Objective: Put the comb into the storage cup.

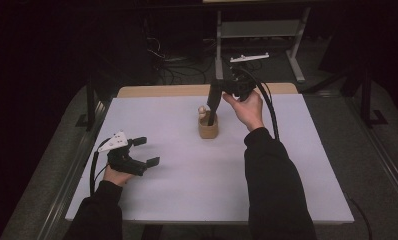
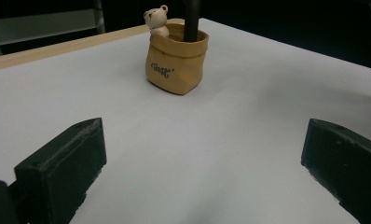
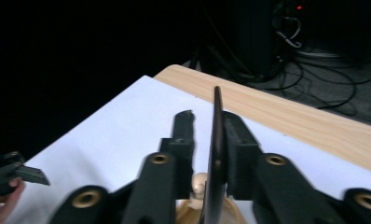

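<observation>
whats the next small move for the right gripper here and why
Probably open the right gripper a little more and lift it straight up. The flat black piece already stands in the tan bag holder beside the little bear, and a gap shows between one jaw and the piece, so it looks nearly released. The left gripper waits open, apart from the holder.

White table cover (image 1: pixel 187 170); wooden table edge (image 1: pixel 162 91); metal rack (image 1: pixel 259 30); floor cables (image 3: pixel 314 70).

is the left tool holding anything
No, the left tool has its jaws wide apart over the bare white table, nothing between them.
</observation>
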### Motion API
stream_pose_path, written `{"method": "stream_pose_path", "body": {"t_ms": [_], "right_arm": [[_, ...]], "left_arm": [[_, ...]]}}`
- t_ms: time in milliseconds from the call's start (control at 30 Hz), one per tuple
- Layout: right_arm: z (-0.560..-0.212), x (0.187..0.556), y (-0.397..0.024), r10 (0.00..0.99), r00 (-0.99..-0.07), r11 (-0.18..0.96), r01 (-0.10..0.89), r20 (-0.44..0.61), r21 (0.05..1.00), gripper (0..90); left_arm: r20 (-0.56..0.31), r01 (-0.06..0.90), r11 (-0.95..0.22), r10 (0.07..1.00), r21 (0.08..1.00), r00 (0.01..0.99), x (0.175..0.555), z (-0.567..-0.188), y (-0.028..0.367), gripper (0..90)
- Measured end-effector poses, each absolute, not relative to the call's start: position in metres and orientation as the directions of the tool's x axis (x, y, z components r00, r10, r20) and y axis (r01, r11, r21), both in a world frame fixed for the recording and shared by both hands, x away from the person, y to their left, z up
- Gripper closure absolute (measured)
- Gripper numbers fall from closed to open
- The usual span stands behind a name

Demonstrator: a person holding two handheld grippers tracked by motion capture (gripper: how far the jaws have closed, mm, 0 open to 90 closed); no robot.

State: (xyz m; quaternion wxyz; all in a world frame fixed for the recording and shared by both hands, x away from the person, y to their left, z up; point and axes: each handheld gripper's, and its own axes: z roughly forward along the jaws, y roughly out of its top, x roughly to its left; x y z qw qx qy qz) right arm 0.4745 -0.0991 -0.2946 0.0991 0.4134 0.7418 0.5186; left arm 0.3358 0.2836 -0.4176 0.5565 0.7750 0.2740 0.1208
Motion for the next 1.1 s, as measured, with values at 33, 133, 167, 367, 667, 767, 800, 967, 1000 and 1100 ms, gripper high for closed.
{"method": "stream_pose_path", "body": {"t_ms": [33, 133, 167, 367, 667, 767, 800, 967, 1000, 1100], "right_arm": [[-0.294, 0.474, -0.101, 0.721, -0.637, 0.122, 0.505, 0.273, 0.854, 69.4], [-0.294, 0.473, -0.106, 0.721, -0.631, 0.109, 0.511, 0.286, 0.853, 62.4], [-0.294, 0.473, -0.109, 0.719, -0.63, 0.101, 0.513, 0.294, 0.853, 60.7], [-0.294, 0.472, -0.119, 0.727, -0.616, 0.086, 0.519, 0.303, 0.85, 48.1], [-0.293, 0.465, -0.132, 0.73, -0.617, 0.103, 0.525, 0.294, 0.845, 27.7], [-0.294, 0.464, -0.135, 0.737, -0.61, 0.117, 0.541, 0.293, 0.833, 14.4], [-0.294, 0.464, -0.136, 0.736, -0.612, 0.124, 0.543, 0.289, 0.831, 13.2], [-0.296, 0.461, -0.141, 0.721, -0.625, 0.136, 0.549, 0.298, 0.825, 2.0], [-0.297, 0.46, -0.142, 0.724, -0.623, 0.141, 0.553, 0.295, 0.822, 0.5], [-0.299, 0.458, -0.145, 0.736, -0.618, 0.151, 0.549, 0.277, 0.822, 0.0]], "left_arm": [[-0.117, 0.29, -0.231, 0.56, 0.929, 0.82, 0.336, -0.418, 0.284, 0.0], [-0.116, 0.29, -0.232, 0.56, 0.928, 0.82, 0.336, -0.418, 0.284, 0.0], [-0.115, 0.29, -0.234, 0.56, 0.928, 0.82, 0.336, -0.418, 0.283, 0.0], [-0.112, 0.287, -0.238, 0.556, 0.928, 0.823, 0.336, -0.418, 0.282, 0.0], [-0.113, 0.285, -0.237, 0.552, 0.929, 0.826, 0.336, -0.417, 0.28, 0.0], [-0.111, 0.285, -0.24, 0.551, 0.928, 0.827, 0.336, -0.417, 0.279, 0.0], [-0.113, 0.286, -0.239, 0.551, 0.928, 0.827, 0.336, -0.417, 0.279, 0.0], [-0.113, 0.287, -0.238, 0.555, 0.928, 0.824, 0.336, -0.417, 0.28, 0.0], [-0.112, 0.287, -0.239, 0.555, 0.928, 0.824, 0.336, -0.417, 0.28, 0.0], [-0.112, 0.288, -0.242, 0.555, 0.927, 0.824, 0.337, -0.417, 0.28, 0.0]]}}
